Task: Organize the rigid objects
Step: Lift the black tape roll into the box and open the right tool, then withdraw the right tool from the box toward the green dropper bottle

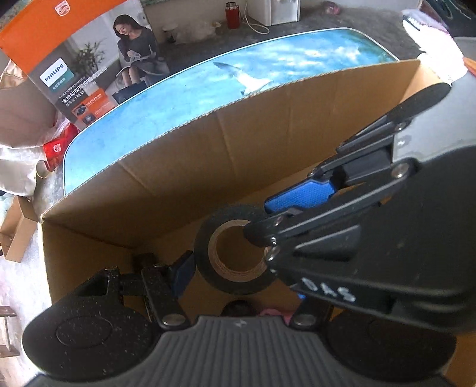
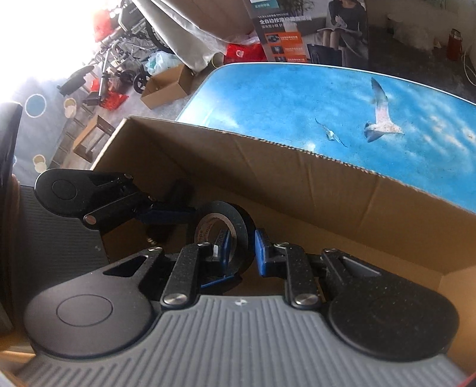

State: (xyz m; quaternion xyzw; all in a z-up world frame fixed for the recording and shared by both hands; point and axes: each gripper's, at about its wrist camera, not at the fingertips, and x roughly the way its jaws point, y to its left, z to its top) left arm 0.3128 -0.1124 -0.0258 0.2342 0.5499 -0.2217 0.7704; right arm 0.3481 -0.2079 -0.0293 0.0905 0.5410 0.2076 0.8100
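tape: black roll [image 2: 221, 235] up on edge, hanging over the cardboard box [image 1: 184, 166] floor
R gripper [image 2: 241, 248]: clenched thru the ring wall, one finger inside the core
L gripper [image 1: 232, 268]: straddles the roll's outside, grip unclear
next: R nearer, drop looks straight down

A black roll of tape [image 2: 221, 235] hangs inside the open brown cardboard box [image 2: 297, 178], with the right gripper [image 2: 242, 250] and the left gripper [image 1: 229, 262] both at it. The box stands on the blue sky-printed table top [image 2: 327, 98]. Behind the table stands a tall printed product carton [image 1: 89, 68], and a red flask [image 1: 232, 15] stands farther back on the floor
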